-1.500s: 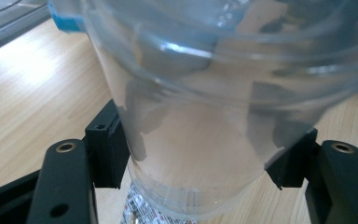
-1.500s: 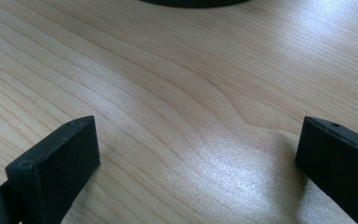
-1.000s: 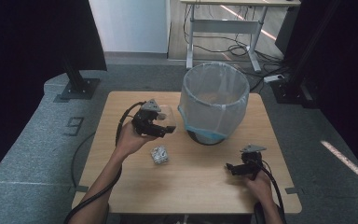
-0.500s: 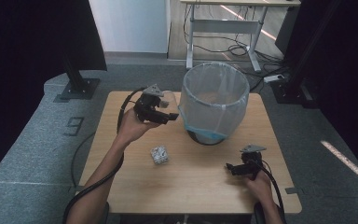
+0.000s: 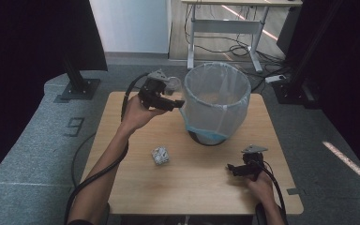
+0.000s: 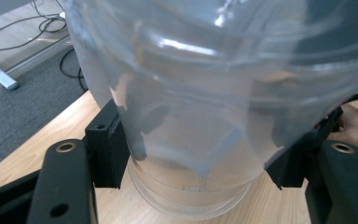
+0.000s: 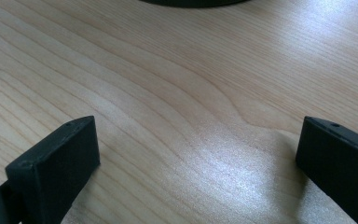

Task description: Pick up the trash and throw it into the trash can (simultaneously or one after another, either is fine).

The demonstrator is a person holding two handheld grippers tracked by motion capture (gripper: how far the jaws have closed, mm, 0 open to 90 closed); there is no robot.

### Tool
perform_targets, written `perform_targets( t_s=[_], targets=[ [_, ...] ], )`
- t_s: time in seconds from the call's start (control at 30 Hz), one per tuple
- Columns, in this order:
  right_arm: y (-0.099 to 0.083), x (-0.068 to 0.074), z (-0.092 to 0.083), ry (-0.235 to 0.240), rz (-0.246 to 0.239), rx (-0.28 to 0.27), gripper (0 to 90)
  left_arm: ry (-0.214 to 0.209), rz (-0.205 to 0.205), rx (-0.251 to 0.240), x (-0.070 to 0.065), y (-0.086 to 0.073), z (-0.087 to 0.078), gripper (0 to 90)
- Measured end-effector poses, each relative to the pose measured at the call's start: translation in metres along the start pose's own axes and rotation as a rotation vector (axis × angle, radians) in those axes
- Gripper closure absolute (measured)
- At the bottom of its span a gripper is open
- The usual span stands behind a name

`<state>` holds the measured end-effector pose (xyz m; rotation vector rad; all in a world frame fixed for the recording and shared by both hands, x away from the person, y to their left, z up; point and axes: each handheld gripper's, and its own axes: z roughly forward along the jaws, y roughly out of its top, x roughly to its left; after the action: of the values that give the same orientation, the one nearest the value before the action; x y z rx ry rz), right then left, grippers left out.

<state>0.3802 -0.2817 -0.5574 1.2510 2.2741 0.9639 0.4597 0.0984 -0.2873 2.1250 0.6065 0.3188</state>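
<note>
Plastic cup, clear and crumpled, is pinched between the left gripper jaws, held level by the rim of the lined bin, likely for dropping in. Right gripper rests spread on the table; a foil ball waits nearby.

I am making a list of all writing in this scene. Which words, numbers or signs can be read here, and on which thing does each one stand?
"9" on the grey floor mat, left of the table.
Raised marks near the base of the clear plastic cup in the left gripper view: too faint to read.
Crumpled wrapper on the table: any print is too small to read.
</note>
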Motion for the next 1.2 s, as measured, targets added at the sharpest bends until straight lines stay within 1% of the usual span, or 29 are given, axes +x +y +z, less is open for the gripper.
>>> perform_targets(
  t_s=[0.03,0.1,0.13,0.17,0.3,0.33,0.4,0.47,0.53,0.6,0.63,0.7,0.87,0.9,0.97,1.0,1.03,1.07,1.2],
  targets=[
    [0.000,0.000,0.000,0.000,0.000,0.000,0.0,0.000,0.000,0.000,0.000,0.000,0.000,33.7],
    [0.000,0.000,0.000,0.000,0.000,0.000,0.0,0.001,-0.001,-0.004,0.001,0.008,0.002,33.7],
    [0.000,0.000,0.000,0.000,0.000,0.000,0.0,0.001,-0.001,-0.004,0.001,0.008,0.002,33.7],
    [0.000,0.000,0.000,-0.001,-0.001,0.000,0.0,0.001,0.002,-0.007,0.002,0.014,0.003,33.7],
    [0.000,0.000,0.000,0.000,0.000,0.000,0.0,0.002,0.005,-0.014,0.001,0.026,0.007,33.7],
    [0.000,0.000,0.000,0.000,0.000,0.000,0.0,0.002,0.005,-0.014,0.001,0.026,0.007,33.7],
    [0.000,0.000,0.000,-0.001,-0.001,0.000,0.0,0.003,0.012,-0.017,0.000,0.035,0.011,33.7],
    [0.000,0.000,0.000,-0.001,-0.001,0.000,0.0,0.002,0.014,-0.018,-0.001,0.038,0.012,33.7],
    [0.000,0.000,0.000,0.000,-0.001,0.000,0.0,0.000,0.018,-0.022,-0.002,0.046,0.017,33.7],
    [0.000,0.000,0.000,0.000,-0.001,0.000,0.0,0.002,0.019,-0.021,-0.003,0.049,0.019,33.7],
    [0.000,0.000,0.000,0.000,0.000,0.000,0.0,0.000,0.021,-0.022,-0.004,0.054,0.023,33.7],
    [0.000,0.000,0.000,0.000,0.000,0.000,0.0,0.000,0.021,-0.021,-0.004,0.056,0.025,33.7],
    [0.000,0.000,0.000,0.000,0.000,0.000,0.0,0.004,0.023,-0.023,-0.006,0.065,0.038,33.7],
    [0.000,0.000,0.000,0.000,-0.001,0.000,0.0,-0.001,0.022,-0.026,-0.006,0.069,0.043,33.7],
    [0.000,0.000,0.000,0.000,0.000,0.000,0.0,0.003,0.021,-0.024,-0.007,0.072,0.049,33.7],
    [0.000,0.000,0.000,0.000,0.000,0.000,0.0,0.003,0.021,-0.024,-0.007,0.072,0.049,33.7],
    [0.000,0.000,0.000,0.000,-0.001,0.000,0.0,0.008,0.025,-0.022,-0.007,0.075,0.055,33.7],
    [0.000,0.000,0.000,0.000,-0.001,0.000,0.0,0.008,0.025,-0.022,-0.007,0.075,0.055,33.7],
    [0.000,0.000,0.000,0.000,-0.001,0.000,0.0,0.010,0.023,-0.025,-0.009,0.081,0.067,33.7]
  ],
)
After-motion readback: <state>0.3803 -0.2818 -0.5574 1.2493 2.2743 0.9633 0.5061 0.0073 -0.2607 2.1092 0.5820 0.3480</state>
